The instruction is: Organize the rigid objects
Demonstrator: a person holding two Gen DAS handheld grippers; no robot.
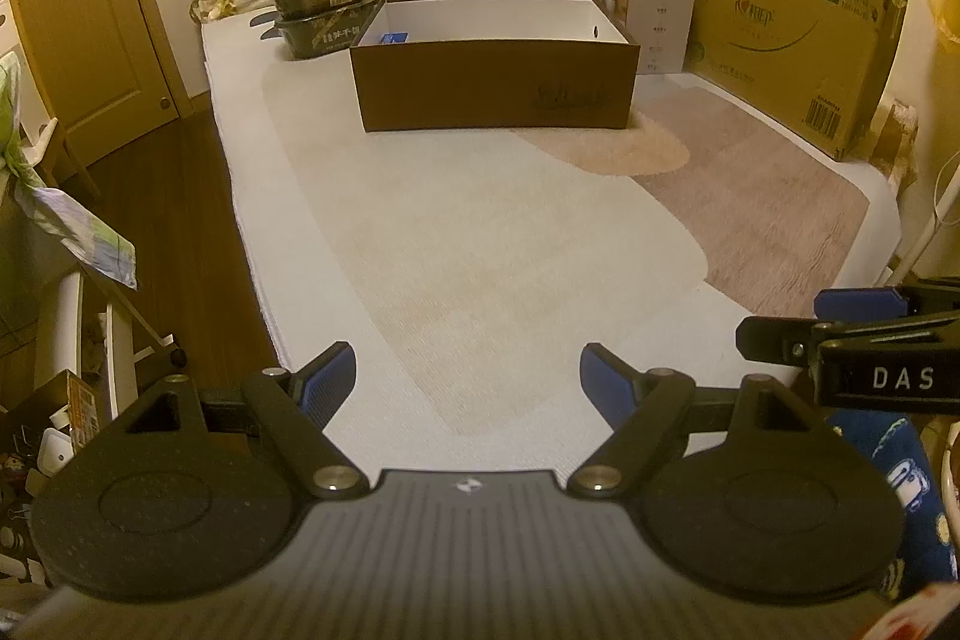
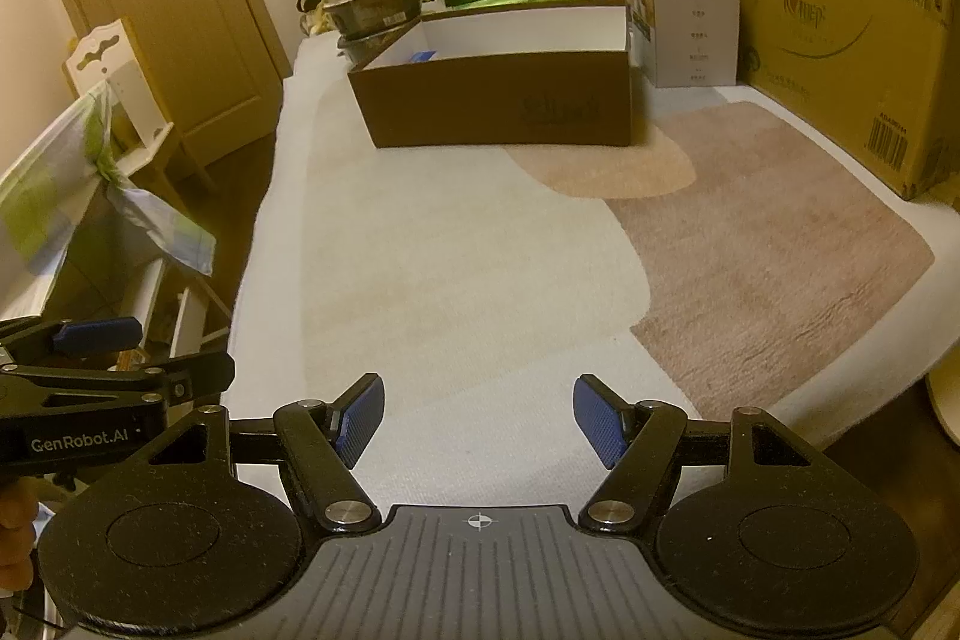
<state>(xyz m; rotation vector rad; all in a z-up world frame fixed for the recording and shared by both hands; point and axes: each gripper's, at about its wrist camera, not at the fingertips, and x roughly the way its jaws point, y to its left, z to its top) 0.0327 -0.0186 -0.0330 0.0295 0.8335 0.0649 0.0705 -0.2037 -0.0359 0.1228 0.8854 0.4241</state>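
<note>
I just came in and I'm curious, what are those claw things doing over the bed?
A person holds two grippers over the bed. The left gripper and right gripper are both open and hold nothing. Ahead sits an open brown box with something small and blue inside.

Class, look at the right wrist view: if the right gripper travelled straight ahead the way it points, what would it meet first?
Probably the brown open box. The right gripper is open, and only bare mat lies between; depth is uncertain.
</note>
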